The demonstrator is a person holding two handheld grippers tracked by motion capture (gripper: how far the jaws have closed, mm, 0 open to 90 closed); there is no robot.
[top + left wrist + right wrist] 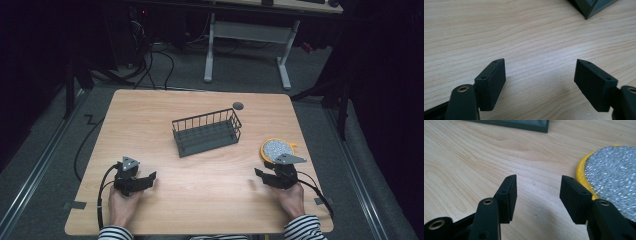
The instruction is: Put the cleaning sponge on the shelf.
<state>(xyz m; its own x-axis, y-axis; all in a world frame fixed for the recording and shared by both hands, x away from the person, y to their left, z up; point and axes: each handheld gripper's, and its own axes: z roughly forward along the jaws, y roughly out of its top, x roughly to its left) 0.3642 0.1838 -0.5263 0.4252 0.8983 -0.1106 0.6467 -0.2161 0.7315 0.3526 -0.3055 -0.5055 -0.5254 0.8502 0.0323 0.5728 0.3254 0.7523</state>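
Wooden table (pixel 200 200) from the high view: the left gripper (pixel 149 179) and right gripper (pixel 261 176) both rest low, with the wire basket (pixel 206 132) far ahead between them. The round scrub pad (pixel 276 148) lies just past the right fingers.

From the left gripper view, the fingers (pixel 491 82) are spread apart with nothing inside.

From the right gripper view, the fingers (pixel 507 195) are spread apart too, holding nothing. The shiny pad (pixel 611 177) sits beside the right-hand finger, not between them. If they squeeze now, I think they will miss it or push it away.

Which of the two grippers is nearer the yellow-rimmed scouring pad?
The right gripper: the scouring pad lies just beyond it, while the left gripper rests across the table.
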